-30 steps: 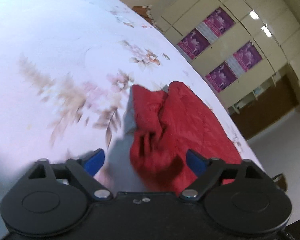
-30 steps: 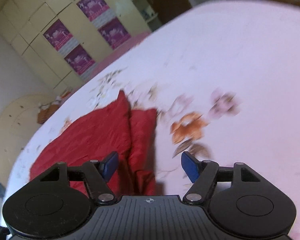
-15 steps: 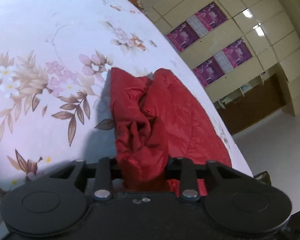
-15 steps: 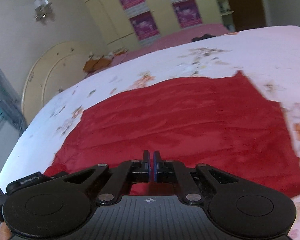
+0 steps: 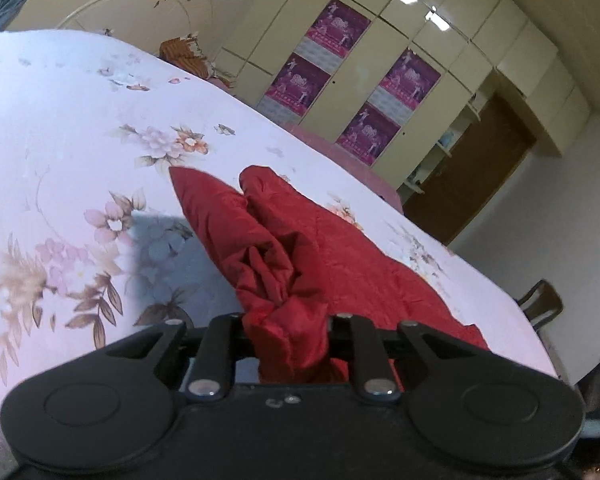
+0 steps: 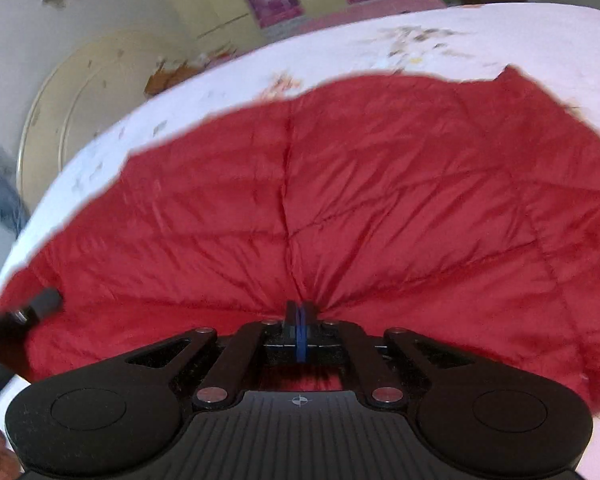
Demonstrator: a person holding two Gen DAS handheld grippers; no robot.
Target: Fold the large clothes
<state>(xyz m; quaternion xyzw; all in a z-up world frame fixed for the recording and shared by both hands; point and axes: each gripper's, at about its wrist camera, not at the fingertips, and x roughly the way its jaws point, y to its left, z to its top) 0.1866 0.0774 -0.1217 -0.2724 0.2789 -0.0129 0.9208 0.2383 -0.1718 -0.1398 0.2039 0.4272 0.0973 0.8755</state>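
Both grippers clamped on the red quilted garment

Plainly, the left gripper (image 5: 286,336) had its jaws drawn in around a bunched fold of the red quilted garment (image 5: 312,248), the cloth rising in a crumpled ridge between the black linkages and hiding the fingertips. From that bunch the garment ran away across the floral bedsheet (image 5: 80,128), ending in two pointed lobes near a printed flower cluster. A grey shadow lay on the sheet just beside the lifted cloth.

The right gripper (image 6: 300,320) was pressed together on the same garment (image 6: 380,184), its blue pads meeting with a thin edge of fabric pinched between them. Creases fanned outward from that pinch, and the quilted panel spread wide over the bedsheet (image 6: 440,28). At the far left edge of the right wrist view, a dark tip of the other tool touched the garment's corner. Cream wardrobe doors (image 5: 380,60) carrying purple posters (image 5: 338,28) stood behind the bed.
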